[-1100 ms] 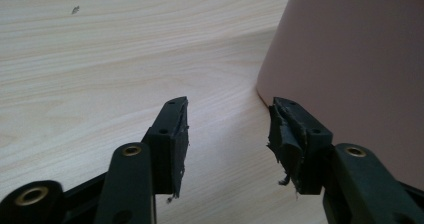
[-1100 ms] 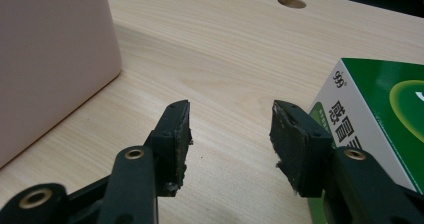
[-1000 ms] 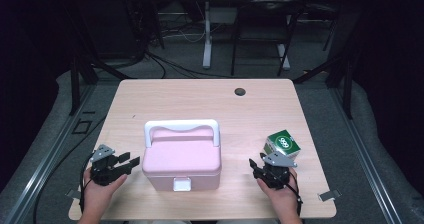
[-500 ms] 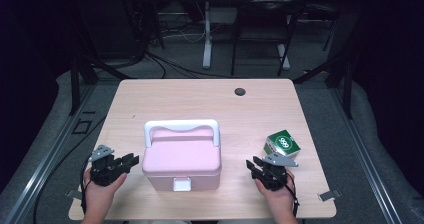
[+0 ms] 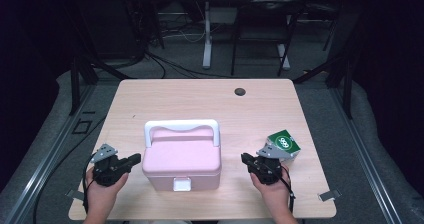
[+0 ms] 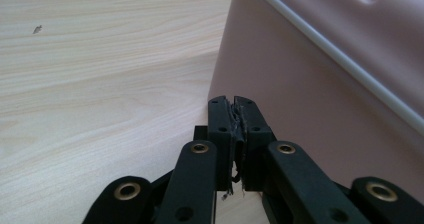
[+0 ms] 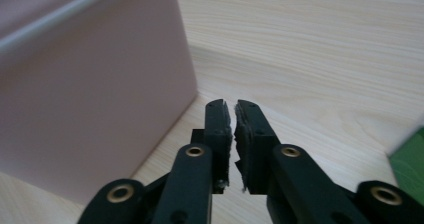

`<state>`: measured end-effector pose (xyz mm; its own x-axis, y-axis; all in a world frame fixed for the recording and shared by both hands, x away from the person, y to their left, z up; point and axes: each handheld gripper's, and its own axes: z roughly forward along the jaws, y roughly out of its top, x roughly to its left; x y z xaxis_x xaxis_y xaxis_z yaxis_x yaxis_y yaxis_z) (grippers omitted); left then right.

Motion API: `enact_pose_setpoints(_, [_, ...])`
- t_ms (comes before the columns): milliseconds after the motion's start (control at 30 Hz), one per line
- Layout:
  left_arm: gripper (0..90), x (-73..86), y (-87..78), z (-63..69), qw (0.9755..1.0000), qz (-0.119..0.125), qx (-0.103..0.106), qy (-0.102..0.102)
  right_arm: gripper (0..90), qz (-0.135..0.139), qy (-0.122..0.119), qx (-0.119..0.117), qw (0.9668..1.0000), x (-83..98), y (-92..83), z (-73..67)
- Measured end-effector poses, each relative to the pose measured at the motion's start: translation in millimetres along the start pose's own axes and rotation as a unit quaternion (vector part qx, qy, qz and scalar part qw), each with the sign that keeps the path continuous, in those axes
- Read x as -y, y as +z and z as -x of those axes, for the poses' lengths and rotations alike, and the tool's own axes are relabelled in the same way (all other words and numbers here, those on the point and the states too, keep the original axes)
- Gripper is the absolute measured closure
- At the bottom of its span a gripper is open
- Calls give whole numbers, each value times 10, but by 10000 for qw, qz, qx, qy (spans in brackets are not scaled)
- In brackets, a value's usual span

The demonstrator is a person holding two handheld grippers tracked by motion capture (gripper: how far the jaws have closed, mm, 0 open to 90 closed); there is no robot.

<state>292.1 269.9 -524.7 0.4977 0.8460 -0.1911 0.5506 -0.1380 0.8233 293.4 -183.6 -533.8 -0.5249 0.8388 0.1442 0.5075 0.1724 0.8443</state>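
Pink box (image 5: 182, 159) on wooden table (image 5: 200, 104), left hand-held gripper (image 5: 134, 158) and right hand-held gripper (image 5: 245, 158) just closed, empty, flanking it

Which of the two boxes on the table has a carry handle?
The pink box between the grippers: a white handle arches over its lid. The smaller green box at right has none.
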Motion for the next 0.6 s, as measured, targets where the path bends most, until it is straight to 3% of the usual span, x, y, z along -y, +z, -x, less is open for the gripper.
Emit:
enact_pose_setpoints(167, [896, -3, 47, 62, 9999, -53, 35, 107, 859, 87, 15, -50, 9999, -47, 120, -145])
enact_pose_setpoints(300, [899, 2, 63, 79, 9999, -72, 49, 102, 896, 1, -162, -88, 9998, -26, 205, -239])
enact_pose_setpoints(367, [900, 12, 89, 96, 9997, -178, 149, 103, 899, 6, -177, -122, 9998, -16, 223, -271])
enact_pose_setpoints(467, [899, 15, 104, 120, 9995, -247, 131, 153, 898, 23, -217, -195, 9996, -15, 230, -295])
enact_pose_setpoints(600, [898, 20, 124, 152, 9993, -248, 239, 175, 898, 26, -228, -253, 9994, -7, 235, -326])
